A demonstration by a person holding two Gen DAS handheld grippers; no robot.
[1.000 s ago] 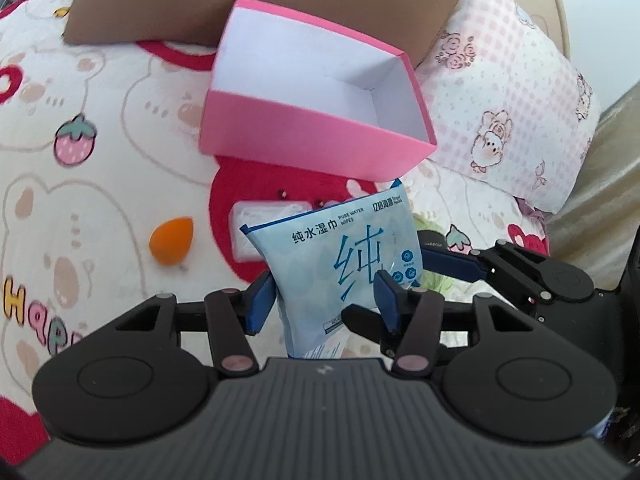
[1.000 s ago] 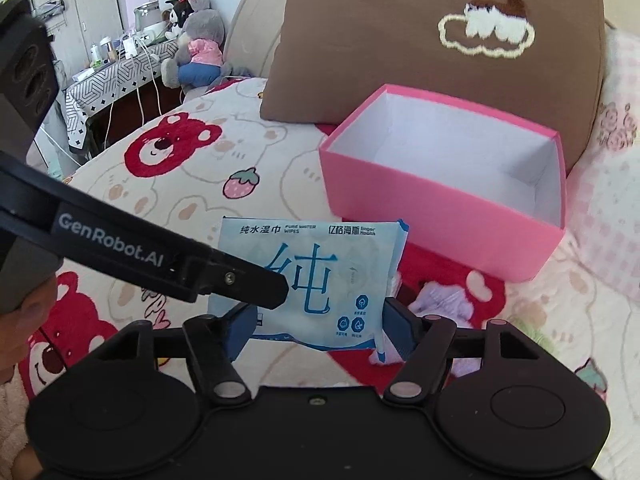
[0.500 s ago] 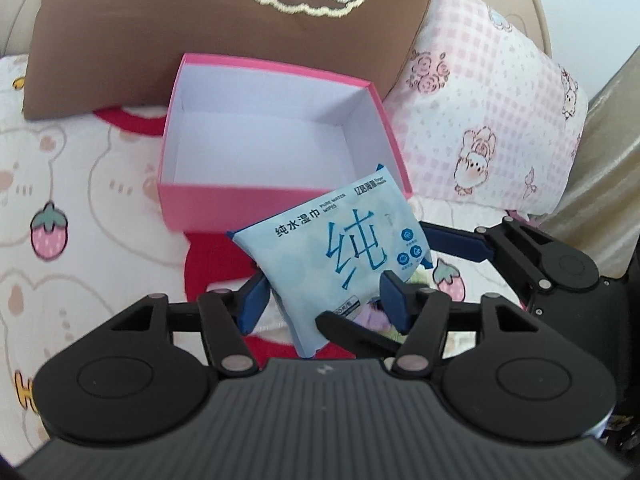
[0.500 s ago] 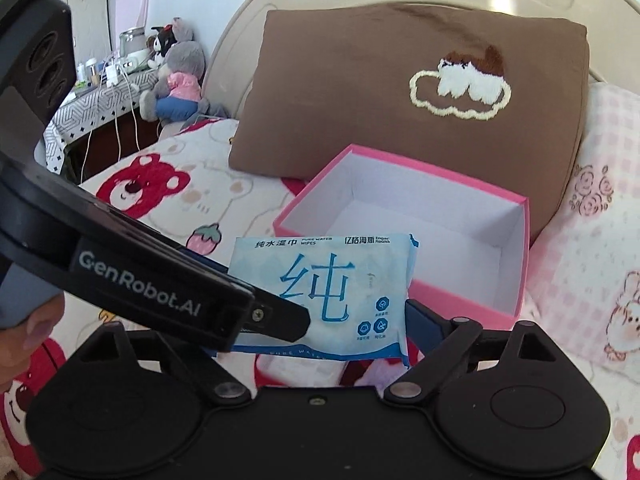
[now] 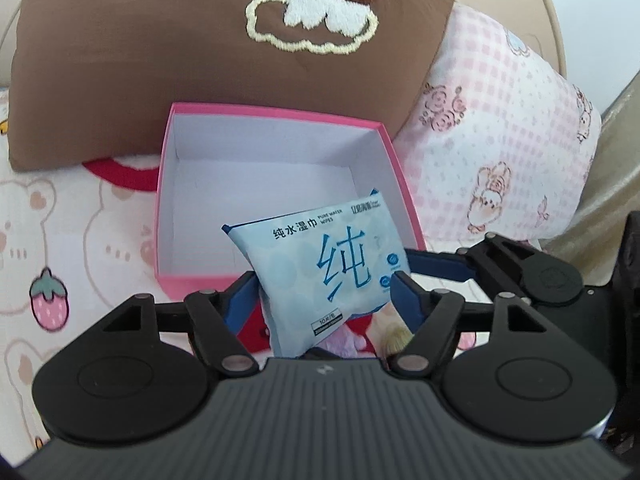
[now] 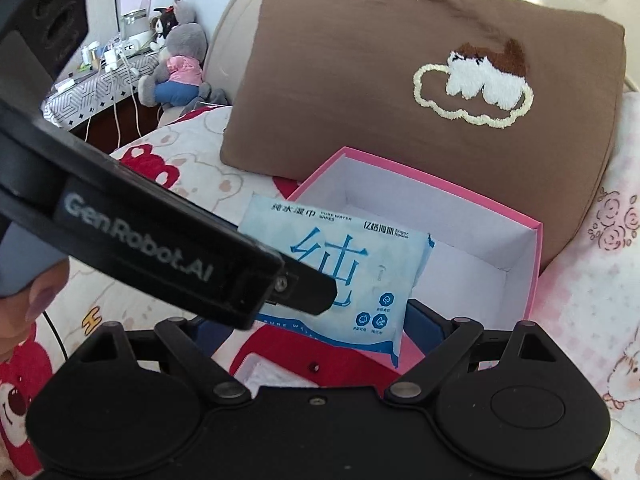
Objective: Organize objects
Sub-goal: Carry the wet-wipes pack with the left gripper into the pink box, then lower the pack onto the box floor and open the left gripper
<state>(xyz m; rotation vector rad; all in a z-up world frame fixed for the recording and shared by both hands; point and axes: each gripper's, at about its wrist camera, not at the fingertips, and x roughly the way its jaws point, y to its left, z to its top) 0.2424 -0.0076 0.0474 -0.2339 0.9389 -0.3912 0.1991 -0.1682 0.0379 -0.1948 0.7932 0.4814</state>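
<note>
- A soft brown pillow with a fluffy stitched cloud leans behind everything, on a bedspread printed with bears and strawberries.
- A square pink cardboard box, white and bare inside, sits open in front of the pillow.
- A flat, glossy pale-blue wet wipes pack hangs tilted over the box's near edge.
- The left gripper brackets the pack; its jaws are opening, one pad seemingly touching, the other clear.
- The right gripper stands wide beside the pack, apparently not pressing it.
- Judged step: dropping the pack into the box. Next, both grippers should draw back, clear of the rim.
</note>
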